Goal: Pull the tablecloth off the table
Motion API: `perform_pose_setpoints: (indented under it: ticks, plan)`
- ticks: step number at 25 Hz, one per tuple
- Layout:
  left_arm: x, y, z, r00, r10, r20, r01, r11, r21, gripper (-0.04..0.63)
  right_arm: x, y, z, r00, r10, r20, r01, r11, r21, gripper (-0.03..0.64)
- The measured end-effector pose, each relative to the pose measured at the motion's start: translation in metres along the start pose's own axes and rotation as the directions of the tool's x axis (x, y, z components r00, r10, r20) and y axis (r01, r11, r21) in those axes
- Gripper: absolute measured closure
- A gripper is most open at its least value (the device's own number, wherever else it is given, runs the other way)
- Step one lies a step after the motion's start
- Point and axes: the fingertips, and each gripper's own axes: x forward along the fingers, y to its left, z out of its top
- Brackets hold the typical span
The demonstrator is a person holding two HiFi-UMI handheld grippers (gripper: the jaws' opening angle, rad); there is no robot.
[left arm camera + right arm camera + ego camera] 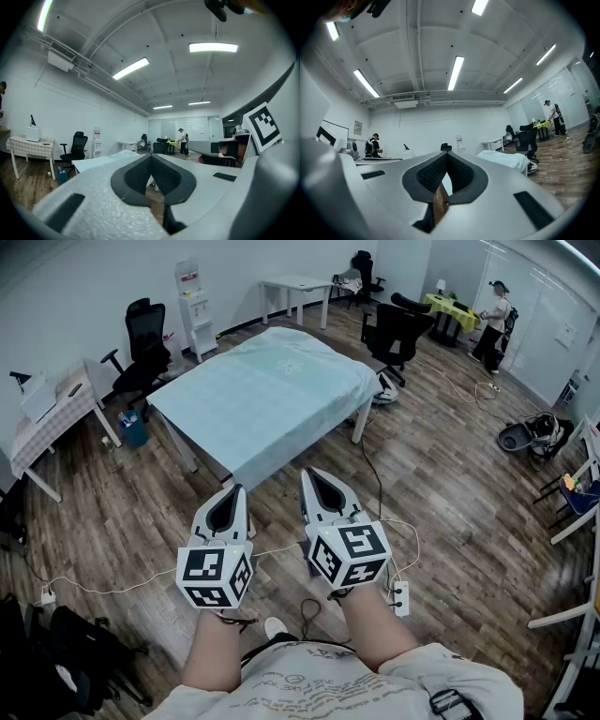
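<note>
A pale mint tablecloth point(267, 395) covers a white-legged table point(360, 422) in the middle of the room and hangs over its near edge. In the head view my left gripper point(237, 489) and right gripper point(307, 473) are side by side above the wooden floor, just short of the cloth's near edge, touching nothing. Both are shut with nothing between the jaws. The left gripper view shows its closed tips point(151, 157) pointing level at the covered table point(110, 159). In the right gripper view the closed tips point(446, 155) aim to the left of the cloth point(506, 160).
Black office chairs stand at the back left point(142, 348) and back right point(397, 331). A checked-cloth table point(52, 423) is at the left. A white cable and power strip point(400, 597) lie on the floor by my feet. A person point(494, 324) stands far right by a yellow table.
</note>
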Motion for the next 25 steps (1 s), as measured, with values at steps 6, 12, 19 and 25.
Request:
perform_pose_setpoints:
  ticks: [6, 12, 19, 25]
  plan:
    - [-0.003, 0.001, -0.007, 1.0, 0.0, -0.031, 0.0, 1.0, -0.007, 0.584, 0.003, 0.006, -0.004, 1.0, 0.004, -0.01, -0.003, 1.0, 0.031, 0.604]
    - [0.002, 0.017, -0.007, 0.999, -0.004, -0.033, 0.003, 1.0, -0.015, 0.584, 0.018, 0.021, -0.013, 0.999, 0.037, -0.039, -0.036, 0.999, 0.012, 0.604]
    - [0.014, 0.055, 0.005, 1.0, -0.013, -0.002, 0.013, 1.0, -0.01, 0.584, 0.053, 0.041, -0.012, 0.999, 0.032, -0.036, -0.033, 0.999, -0.039, 0.604]
    - [0.015, 0.088, 0.002, 0.999, -0.034, 0.01, 0.035, 0.999, -0.037, 0.584, 0.076, 0.058, -0.021, 0.999, 0.008, -0.041, -0.011, 0.997, -0.073, 0.604]
